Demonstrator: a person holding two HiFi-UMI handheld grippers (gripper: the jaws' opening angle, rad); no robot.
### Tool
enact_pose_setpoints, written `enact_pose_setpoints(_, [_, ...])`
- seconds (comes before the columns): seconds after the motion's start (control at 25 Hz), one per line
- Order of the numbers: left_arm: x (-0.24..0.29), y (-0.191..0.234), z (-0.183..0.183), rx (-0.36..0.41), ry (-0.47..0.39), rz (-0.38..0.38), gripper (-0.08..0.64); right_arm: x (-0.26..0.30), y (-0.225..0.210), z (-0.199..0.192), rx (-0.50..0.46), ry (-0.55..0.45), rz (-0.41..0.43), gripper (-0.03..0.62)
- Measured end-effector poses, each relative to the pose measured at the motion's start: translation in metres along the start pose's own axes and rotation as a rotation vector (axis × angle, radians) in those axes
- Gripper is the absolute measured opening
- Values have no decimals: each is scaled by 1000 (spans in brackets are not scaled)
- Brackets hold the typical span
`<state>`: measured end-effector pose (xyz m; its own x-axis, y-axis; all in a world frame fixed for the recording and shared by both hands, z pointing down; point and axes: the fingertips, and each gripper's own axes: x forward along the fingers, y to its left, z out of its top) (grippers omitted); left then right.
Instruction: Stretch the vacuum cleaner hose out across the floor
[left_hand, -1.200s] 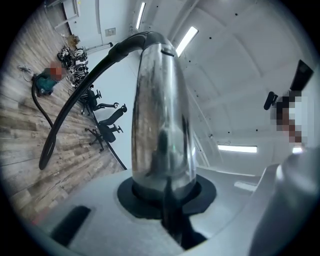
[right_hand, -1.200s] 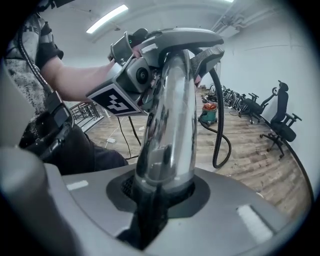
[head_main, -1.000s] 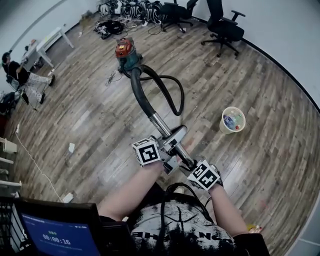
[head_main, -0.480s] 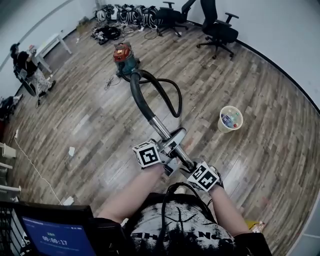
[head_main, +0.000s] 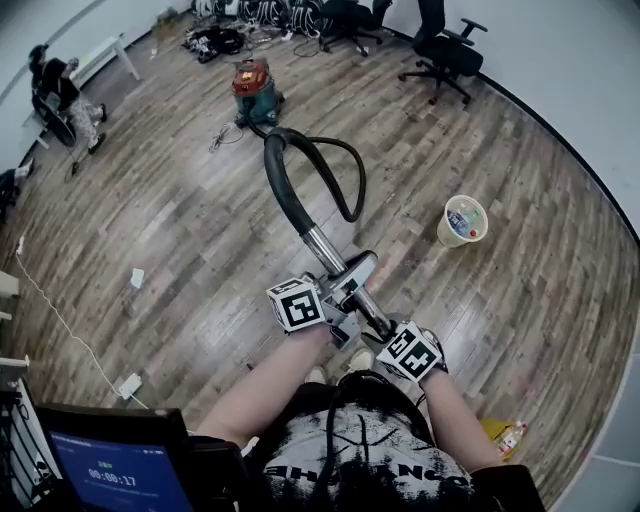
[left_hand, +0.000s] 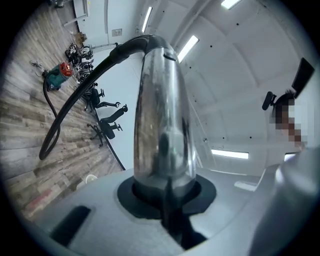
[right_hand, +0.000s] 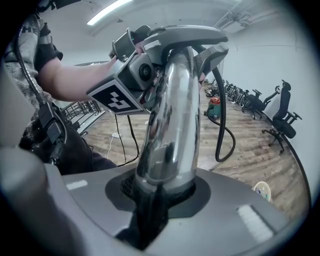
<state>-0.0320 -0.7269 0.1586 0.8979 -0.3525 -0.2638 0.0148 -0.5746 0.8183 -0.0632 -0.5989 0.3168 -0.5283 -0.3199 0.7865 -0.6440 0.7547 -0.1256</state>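
I am clamping my left gripper (head_main: 333, 312) on the wand (head_main: 322, 248), and my right gripper (head_main: 386, 330) on the same wand nearer my body. The hose (head_main: 288, 190) is arching from the vacuum (head_main: 255, 90) and looping above the floor (head_main: 180, 230). I judge the stretch partly done, with the loop yet to be pulled straight.

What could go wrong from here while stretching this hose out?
The hose loops back on itself; pulling might drag or tip the vacuum cleaner instead of straightening it. The smooth metal tube could slip in the left gripper and right gripper, which both clamp it. The bucket stands near the loop; a swinging hose might knock it.
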Motion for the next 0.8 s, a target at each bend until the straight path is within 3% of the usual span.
enact_pose_setpoints(0.24, [-45,-15,-18,-44,3,-42,52,8,47,-12,28,42,-42,105])
enact_pose_setpoints(0.52, [-61,-33,-40,-81,12,-70,52,1,76,-28,45,62,-63,106])
enact_pose_setpoints(0.8, [-53,-63,-65,-47,-8,-63,52,-29,88,-48,13,41,-50,106])
